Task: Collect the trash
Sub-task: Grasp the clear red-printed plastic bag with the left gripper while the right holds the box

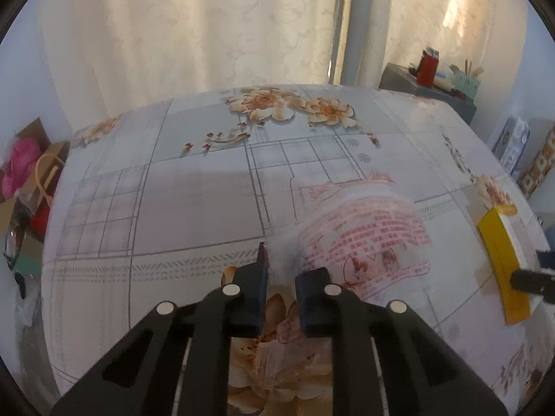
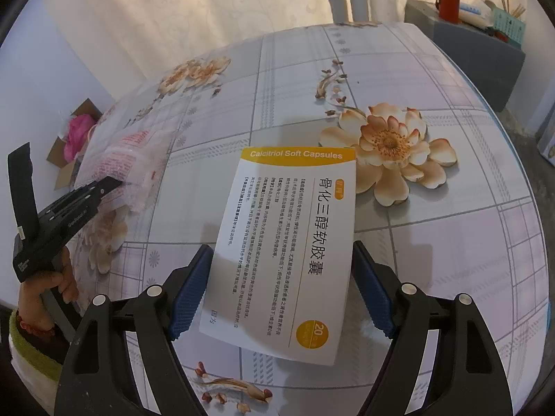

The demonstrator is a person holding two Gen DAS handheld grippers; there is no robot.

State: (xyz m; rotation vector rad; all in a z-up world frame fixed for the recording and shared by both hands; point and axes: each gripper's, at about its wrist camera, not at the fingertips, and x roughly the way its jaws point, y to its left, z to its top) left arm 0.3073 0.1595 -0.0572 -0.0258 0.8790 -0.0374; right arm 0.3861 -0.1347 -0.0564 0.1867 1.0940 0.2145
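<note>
Left fingers: those of the left gripper (image 1: 281, 277) stood a narrow gap apart, nipping the near edge of the thin translucent plastic bag with red print (image 1: 360, 232); film ran between the pads.
Right fingers: those of the right gripper (image 2: 282, 287) were spread wide, one blue ribbed pad (image 2: 192, 291) on each long side of the white-and-yellow cardboard medicine box (image 2: 288, 242), both close against its edges; whether they pressed it I cannot tell.
Bag: crumpled on the floral, grid-patterned tablecloth (image 1: 173, 208), left of the box.
Box: flat on the cloth, printed face up, its near end between the right fingers, just beside a large printed flower (image 2: 388, 145).
</note>
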